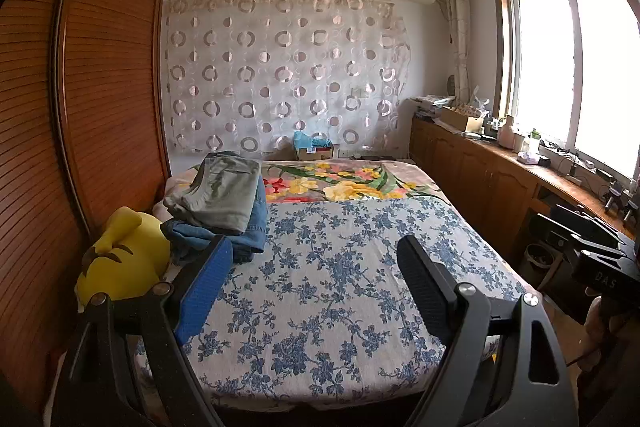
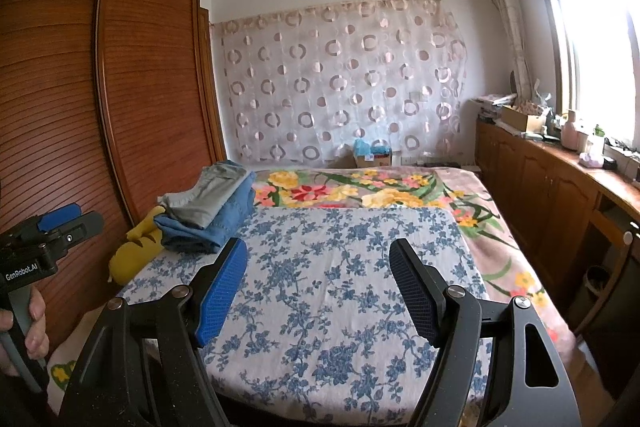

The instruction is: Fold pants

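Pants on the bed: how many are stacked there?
2: folded grey-green pants on top, blue denim jeans underneath, beside the yellow plush toy. More may be hidden.

Folded grey-green pants (image 1: 224, 187) lie atop folded blue jeans (image 1: 244, 231), stacked at the bed's (image 1: 340, 307) left edge.

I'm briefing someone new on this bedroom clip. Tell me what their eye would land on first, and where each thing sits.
The bed fills the middle, with a blue-flowered sheet in front and a bright floral blanket behind. At its left edge sits a stack of pants, grey-green on blue denim, beside a yellow plush toy against the wooden wardrobe. The open left gripper and right gripper frame the foreground, both empty.
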A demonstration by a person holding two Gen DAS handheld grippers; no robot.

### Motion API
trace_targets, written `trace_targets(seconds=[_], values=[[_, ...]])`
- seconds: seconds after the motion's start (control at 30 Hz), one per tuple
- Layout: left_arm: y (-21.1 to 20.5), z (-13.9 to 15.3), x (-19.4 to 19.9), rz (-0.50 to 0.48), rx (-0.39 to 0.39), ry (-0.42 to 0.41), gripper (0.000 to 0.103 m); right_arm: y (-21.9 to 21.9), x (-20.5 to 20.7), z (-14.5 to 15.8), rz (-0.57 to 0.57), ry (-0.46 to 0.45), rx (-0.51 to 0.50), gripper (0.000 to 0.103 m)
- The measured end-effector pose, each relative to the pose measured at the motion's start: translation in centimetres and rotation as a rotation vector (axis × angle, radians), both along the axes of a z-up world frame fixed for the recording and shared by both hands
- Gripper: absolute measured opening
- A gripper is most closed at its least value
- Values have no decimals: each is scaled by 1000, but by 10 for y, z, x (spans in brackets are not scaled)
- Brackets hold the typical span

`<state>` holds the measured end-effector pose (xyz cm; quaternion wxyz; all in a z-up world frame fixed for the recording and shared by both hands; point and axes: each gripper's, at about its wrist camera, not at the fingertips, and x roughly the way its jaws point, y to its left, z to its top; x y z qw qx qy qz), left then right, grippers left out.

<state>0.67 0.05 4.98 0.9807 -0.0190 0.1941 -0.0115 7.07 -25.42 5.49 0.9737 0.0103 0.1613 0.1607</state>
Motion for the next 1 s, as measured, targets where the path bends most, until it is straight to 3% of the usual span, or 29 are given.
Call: trace_targets(seconds=[1.0], values=[[0, 0, 1, 0, 1, 3, 85, 1, 0, -1, 3, -5, -1, 75]])
